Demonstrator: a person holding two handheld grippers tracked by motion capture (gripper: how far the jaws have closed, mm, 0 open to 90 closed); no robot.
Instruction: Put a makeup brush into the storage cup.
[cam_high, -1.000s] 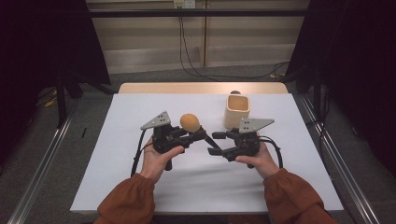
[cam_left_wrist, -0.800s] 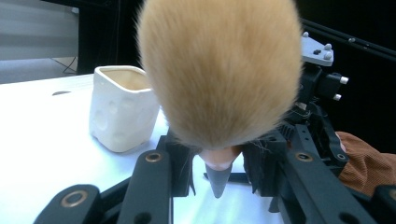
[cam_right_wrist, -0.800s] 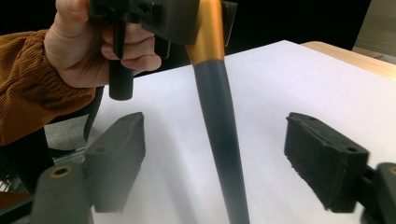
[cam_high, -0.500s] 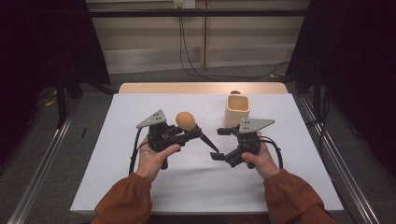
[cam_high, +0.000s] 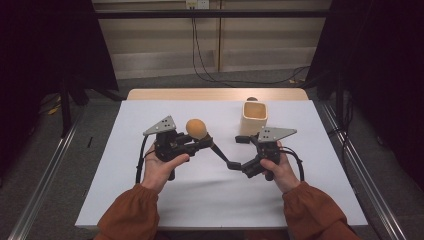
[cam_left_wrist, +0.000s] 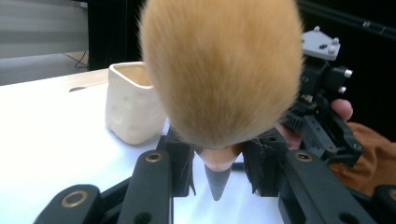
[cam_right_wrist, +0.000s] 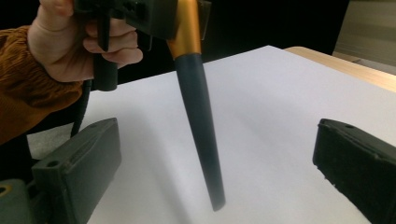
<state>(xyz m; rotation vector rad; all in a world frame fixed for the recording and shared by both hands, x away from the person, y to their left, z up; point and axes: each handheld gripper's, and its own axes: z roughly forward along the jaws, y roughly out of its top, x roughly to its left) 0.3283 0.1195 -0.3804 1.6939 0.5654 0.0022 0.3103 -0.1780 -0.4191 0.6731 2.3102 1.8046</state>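
Clearly, the left tool (cam_high: 197, 142) was holding the makeup brush (cam_left_wrist: 219, 70) at its golden collar, with its jaws drawn close together around it; the fluffy orange head stood upward and the dark tapered handle (cam_right_wrist: 201, 126) pointed down and toward the other hand. The right tool (cam_high: 239, 152) stood wide, its jaws having just been opening, and in the right gripper view the handle hung in the gap between the two dark pads, touching neither of them. The brush was therefore carried by the left tool alone, a little above the white surface (cam_high: 150, 200), between the two hands. Beyond the right tool, near the far edge of the surface, the cream cup (cam_high: 254, 117) stood upright with its mouth open. To my judgement, the step in hand was the passing of the brush from one tool to the other, and the left tool had become the only carrier. The next move probably called for bringing the brush over the cup and lowering it, handle first, into the mouth. It asked for a steady wrist, because the handle was thin and could slip or swing against the cup's wall.
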